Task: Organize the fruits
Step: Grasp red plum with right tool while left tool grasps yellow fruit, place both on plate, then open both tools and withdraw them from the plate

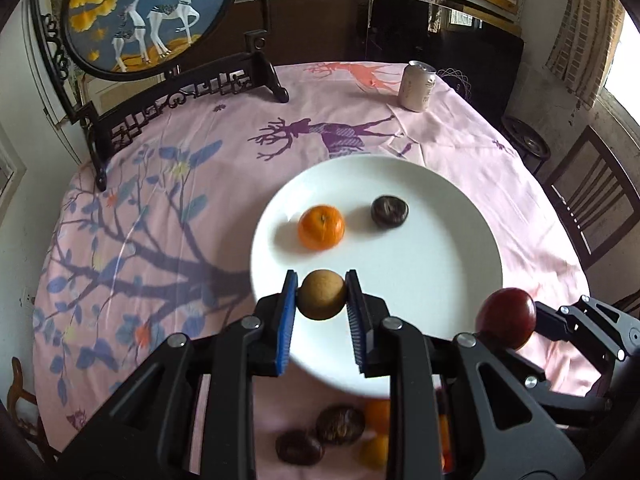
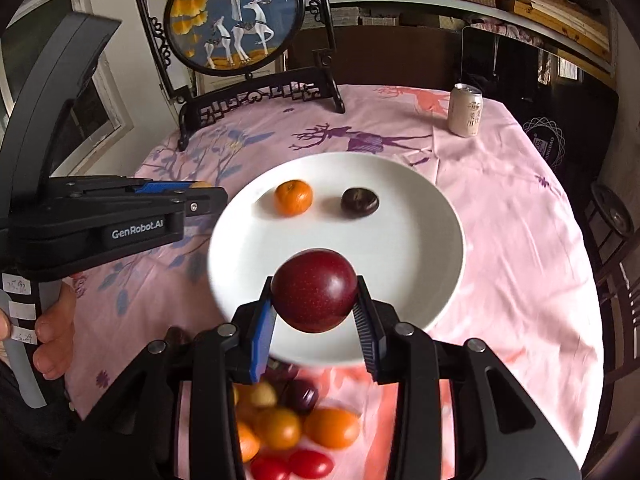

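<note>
A white plate lies on the pink tablecloth and holds a tangerine and a dark brown fruit. My left gripper is shut on a small tan round fruit, held over the plate's near edge. My right gripper is shut on a dark red plum, also over the plate's near edge; the plum shows in the left wrist view. The left gripper appears at the left of the right wrist view.
A loose pile of fruits, orange, dark and red, lies on the cloth in front of the plate. A drink can stands at the back right. A framed deer screen stands at the back left. A chair is at the right.
</note>
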`<state>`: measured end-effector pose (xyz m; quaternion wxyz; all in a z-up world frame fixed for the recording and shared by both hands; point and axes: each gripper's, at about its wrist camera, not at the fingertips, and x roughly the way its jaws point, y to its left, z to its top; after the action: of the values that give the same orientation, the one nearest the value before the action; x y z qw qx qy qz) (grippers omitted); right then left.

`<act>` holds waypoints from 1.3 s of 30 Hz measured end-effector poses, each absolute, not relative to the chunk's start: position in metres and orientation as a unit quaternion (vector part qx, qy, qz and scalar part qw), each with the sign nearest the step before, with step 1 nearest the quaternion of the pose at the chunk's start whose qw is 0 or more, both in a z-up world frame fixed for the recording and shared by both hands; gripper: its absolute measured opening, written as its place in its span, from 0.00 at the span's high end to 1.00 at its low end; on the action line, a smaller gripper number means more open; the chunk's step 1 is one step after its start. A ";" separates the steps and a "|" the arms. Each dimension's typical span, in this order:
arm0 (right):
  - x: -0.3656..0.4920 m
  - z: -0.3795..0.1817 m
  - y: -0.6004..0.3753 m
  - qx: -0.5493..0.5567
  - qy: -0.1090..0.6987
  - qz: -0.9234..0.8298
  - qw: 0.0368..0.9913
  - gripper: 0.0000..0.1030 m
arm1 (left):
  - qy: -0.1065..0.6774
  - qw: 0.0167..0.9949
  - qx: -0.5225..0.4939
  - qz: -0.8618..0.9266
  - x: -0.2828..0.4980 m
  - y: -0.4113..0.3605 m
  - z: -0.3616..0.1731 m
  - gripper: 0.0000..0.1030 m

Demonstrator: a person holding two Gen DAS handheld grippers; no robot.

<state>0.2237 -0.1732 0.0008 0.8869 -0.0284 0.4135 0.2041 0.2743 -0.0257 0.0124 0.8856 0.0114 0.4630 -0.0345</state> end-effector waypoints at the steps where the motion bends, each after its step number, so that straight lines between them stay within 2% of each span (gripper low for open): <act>1: 0.238 -0.003 -0.171 -0.042 0.413 0.193 0.889 0.63 | 0.470 0.882 0.013 -0.033 0.291 -0.030 0.007 0.76; 6: 0.299 -0.038 -0.170 -0.062 0.456 0.176 0.870 0.64 | 0.502 0.864 -0.009 -0.034 0.355 -0.040 -0.022 0.76; 11: 0.322 -0.049 -0.172 -0.059 0.458 0.172 0.870 0.62 | 0.516 0.856 -0.018 -0.041 0.378 -0.044 -0.035 0.76; 13: 0.325 -0.048 -0.170 -0.066 0.451 0.164 0.875 0.49 | 0.515 0.856 -0.016 -0.040 0.382 -0.046 -0.035 0.67; 14: 0.324 -0.046 -0.170 -0.072 0.443 0.155 0.880 0.42 | 0.514 0.857 -0.018 -0.040 0.382 -0.045 -0.033 0.51; 15: 0.323 -0.042 -0.170 -0.077 0.436 0.149 0.884 0.42 | 0.506 0.861 -0.020 -0.038 0.379 -0.043 -0.028 0.45; 19: 0.297 -0.020 -0.182 -0.067 0.432 0.149 0.887 0.41 | 0.476 0.878 -0.012 -0.038 0.346 -0.034 -0.001 0.44; 21: 0.270 -0.010 -0.190 -0.055 0.435 0.151 0.886 0.40 | 0.458 0.888 -0.001 -0.033 0.312 -0.028 0.011 0.29; 23: 0.236 -0.004 -0.195 -0.044 0.430 0.161 0.887 0.32 | 0.437 0.899 0.010 -0.018 0.272 -0.021 0.017 0.21; 24: 0.217 -0.003 -0.197 -0.041 0.425 0.159 0.890 0.24 | 0.429 0.903 0.013 -0.014 0.252 -0.016 0.016 0.21; 26: 0.181 -0.007 -0.200 -0.031 0.409 0.151 0.899 0.13 | 0.422 0.906 0.009 -0.011 0.215 -0.007 0.010 0.21; 31: 0.130 -0.015 -0.204 -0.011 0.410 0.145 0.900 0.13 | 0.429 0.903 -0.030 -0.002 0.151 0.023 -0.017 0.21; 39: 0.093 -0.015 -0.195 -0.014 0.416 0.161 0.895 0.13 | 0.448 0.893 -0.020 0.028 0.113 0.045 -0.048 0.20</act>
<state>0.0927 -0.1953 -0.0153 0.8949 -0.0137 0.4159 0.1614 0.1132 0.0454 -0.0477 0.8932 -0.0195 0.4483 0.0282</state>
